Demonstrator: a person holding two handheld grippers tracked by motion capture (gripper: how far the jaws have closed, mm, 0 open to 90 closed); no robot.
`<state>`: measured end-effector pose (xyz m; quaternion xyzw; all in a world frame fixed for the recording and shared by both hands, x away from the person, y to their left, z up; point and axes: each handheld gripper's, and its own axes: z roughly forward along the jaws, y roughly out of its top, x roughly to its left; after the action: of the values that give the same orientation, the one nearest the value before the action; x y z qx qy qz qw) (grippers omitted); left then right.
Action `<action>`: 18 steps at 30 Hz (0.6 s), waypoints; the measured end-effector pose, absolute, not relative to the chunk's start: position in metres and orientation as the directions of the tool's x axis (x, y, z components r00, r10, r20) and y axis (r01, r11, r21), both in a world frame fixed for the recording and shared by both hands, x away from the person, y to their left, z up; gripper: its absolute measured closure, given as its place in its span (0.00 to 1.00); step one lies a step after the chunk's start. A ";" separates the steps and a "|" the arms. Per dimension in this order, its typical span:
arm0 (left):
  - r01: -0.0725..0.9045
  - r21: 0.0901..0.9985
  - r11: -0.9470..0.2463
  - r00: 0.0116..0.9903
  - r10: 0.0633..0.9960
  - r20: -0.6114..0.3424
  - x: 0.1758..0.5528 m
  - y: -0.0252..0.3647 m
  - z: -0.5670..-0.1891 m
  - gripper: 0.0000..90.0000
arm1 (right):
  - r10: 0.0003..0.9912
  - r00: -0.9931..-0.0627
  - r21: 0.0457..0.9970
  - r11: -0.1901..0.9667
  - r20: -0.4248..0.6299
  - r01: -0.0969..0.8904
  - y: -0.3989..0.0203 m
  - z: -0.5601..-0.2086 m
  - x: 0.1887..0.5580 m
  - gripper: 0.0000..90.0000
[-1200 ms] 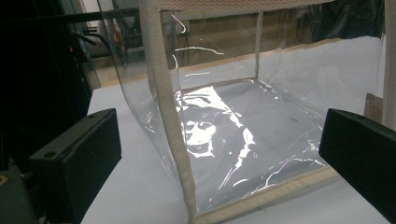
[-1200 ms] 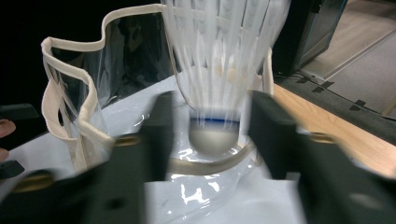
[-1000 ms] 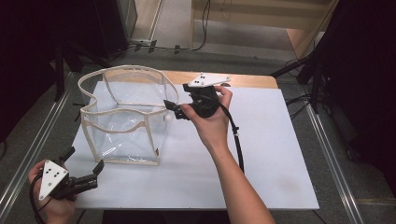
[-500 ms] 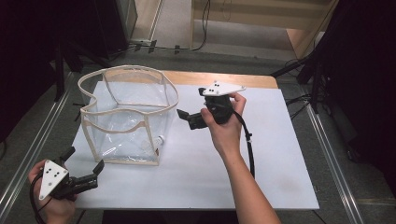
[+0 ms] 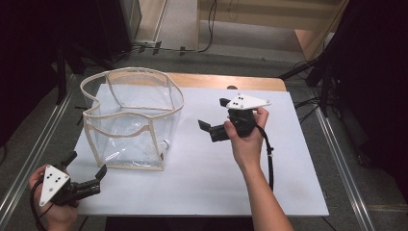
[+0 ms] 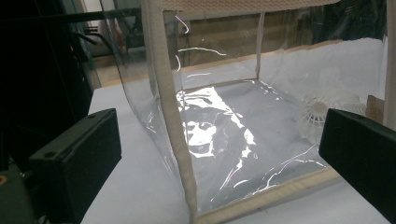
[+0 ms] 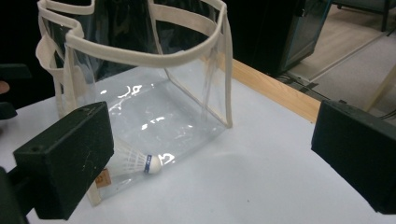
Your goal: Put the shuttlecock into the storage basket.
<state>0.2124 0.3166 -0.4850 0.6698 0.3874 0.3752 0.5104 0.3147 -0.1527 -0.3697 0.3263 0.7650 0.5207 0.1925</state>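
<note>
A clear plastic bag [image 5: 126,109] with beige trim stands open on the left half of the white table [image 5: 202,183]. Inside it, a white shuttlecock [image 5: 165,143] lies on its side in the near right corner, cork toward the wall. My right gripper [image 5: 212,114] is open and empty, held above the table to the right of the bag and pointing at it. In the right gripper view the shuttlecock [image 7: 137,162] shows through the bag's wall [image 7: 154,56]. At the table's near left corner my left gripper [image 5: 87,164] is open and empty, facing the bag's corner seam [image 6: 173,116] and the shuttlecock [image 6: 322,112].
A wooden strip [image 5: 226,82] runs along the table's far edge. Metal rails [image 5: 337,154] flank both sides of the table. Dark stands and cables [image 5: 317,67] sit on the floor beyond. A black cable [image 5: 269,159] hangs from the right gripper.
My right gripper has drawn back from the bag's rim, moving right and nearer to me. The left gripper and the bag have stayed where they were.
</note>
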 end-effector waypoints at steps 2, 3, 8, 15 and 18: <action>0.136 0.974 -0.179 0.419 0.902 0.107 0.212 0.316 -0.485 0.00 | 0.704 -0.708 0.923 0.241 0.048 0.302 -0.157 -0.372 0.312 0.00; 0.136 0.974 -0.180 0.420 0.901 0.108 0.212 0.316 -0.485 0.00 | 0.707 -0.706 0.922 0.239 0.050 0.304 -0.159 -0.373 0.311 0.00; 0.137 0.974 -0.179 0.419 0.902 0.106 0.212 0.316 -0.485 0.00 | 0.714 -0.700 0.930 0.235 0.033 0.283 -0.170 -0.377 0.305 0.00; 0.136 0.974 -0.182 0.420 0.901 0.110 0.212 0.315 -0.484 0.00 | 0.728 -0.684 0.929 0.231 0.033 0.291 -0.183 -0.385 0.297 0.00; 0.136 0.974 -0.182 0.420 0.901 0.110 0.212 0.315 -0.485 0.00 | 0.732 -0.681 0.928 0.230 0.033 0.292 -0.187 -0.387 0.295 0.00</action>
<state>0.2118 0.3153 -0.4845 0.6710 0.3866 0.3752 0.5095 0.2951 -0.1868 -0.3865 0.3389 0.7551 0.5198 0.2115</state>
